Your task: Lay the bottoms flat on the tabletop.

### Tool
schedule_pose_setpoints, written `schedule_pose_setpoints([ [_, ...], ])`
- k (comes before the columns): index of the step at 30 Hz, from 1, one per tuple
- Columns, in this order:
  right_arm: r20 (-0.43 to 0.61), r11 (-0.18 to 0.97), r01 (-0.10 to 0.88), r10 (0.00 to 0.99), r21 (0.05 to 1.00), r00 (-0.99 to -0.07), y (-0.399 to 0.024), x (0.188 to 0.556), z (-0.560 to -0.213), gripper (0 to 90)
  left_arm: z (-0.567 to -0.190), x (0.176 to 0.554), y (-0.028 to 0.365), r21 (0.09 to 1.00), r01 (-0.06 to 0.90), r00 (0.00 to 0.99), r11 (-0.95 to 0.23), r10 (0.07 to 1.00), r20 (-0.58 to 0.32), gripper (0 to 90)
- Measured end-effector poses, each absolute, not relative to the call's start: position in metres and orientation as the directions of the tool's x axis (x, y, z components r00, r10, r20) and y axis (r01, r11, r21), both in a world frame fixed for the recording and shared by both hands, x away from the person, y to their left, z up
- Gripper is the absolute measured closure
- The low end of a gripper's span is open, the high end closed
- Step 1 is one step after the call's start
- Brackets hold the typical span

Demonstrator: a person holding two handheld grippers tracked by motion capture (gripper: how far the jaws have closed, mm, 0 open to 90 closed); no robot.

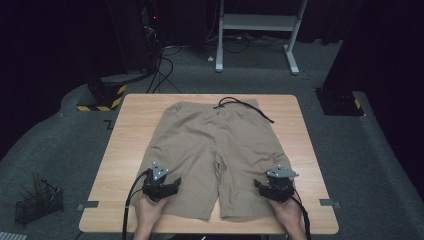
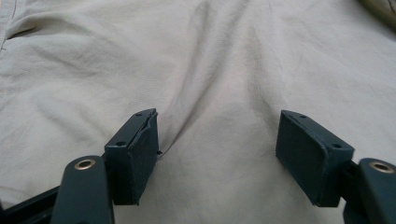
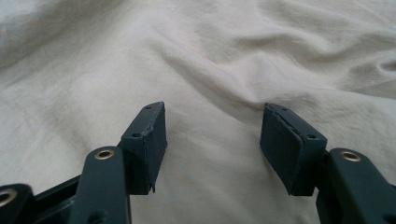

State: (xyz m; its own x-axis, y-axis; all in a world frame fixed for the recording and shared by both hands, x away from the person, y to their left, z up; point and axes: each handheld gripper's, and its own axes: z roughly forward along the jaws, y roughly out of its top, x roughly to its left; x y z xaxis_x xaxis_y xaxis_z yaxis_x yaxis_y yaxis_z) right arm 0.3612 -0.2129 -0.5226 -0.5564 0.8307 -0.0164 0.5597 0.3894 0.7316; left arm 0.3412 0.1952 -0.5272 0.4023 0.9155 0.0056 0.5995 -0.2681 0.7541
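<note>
A pair of tan shorts [image 1: 215,150] lies flat on the wooden table [image 1: 130,140], waistband at the far side, a black drawstring [image 1: 243,106] trailing from it. My left gripper [image 1: 161,179] rests over the left leg near its hem, and its jaws stand open above the wrinkled cloth [image 2: 219,70] with nothing pinched between the pads [image 2: 144,154]. My right gripper [image 1: 278,181] sits over the right leg near its hem, open as well, with bare creased fabric [image 3: 215,84] between its pads [image 3: 156,144].
A wire basket [image 1: 37,202] with sticks stands on the floor at the left. Behind the table are a white desk frame [image 1: 260,25], floor cables [image 1: 162,70] and dark stands with yellow-black tape [image 1: 102,97]. Bare wood runs along both sides of the shorts.
</note>
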Motion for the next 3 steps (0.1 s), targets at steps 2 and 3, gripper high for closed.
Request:
schedule_pose_setpoints([
  [2, -0.016, 0.388, 0.56, 0.831, 0.732, -0.556, -0.2128, 0.3612, -0.5226, 40.8, -0.5271, 0.3411, 0.1952, 0.754, 0.6, 0.403, -0.268, 0.915, 0.006, 30.0],
  [3, -0.017, 0.39, 0.56, 0.831, 0.732, -0.557, -0.2129, 0.3612, -0.5226, 40.8, -0.5272, 0.3411, 0.1951, 0.754, 0.599, 0.403, -0.268, 0.915, 0.006, 29.9],
])
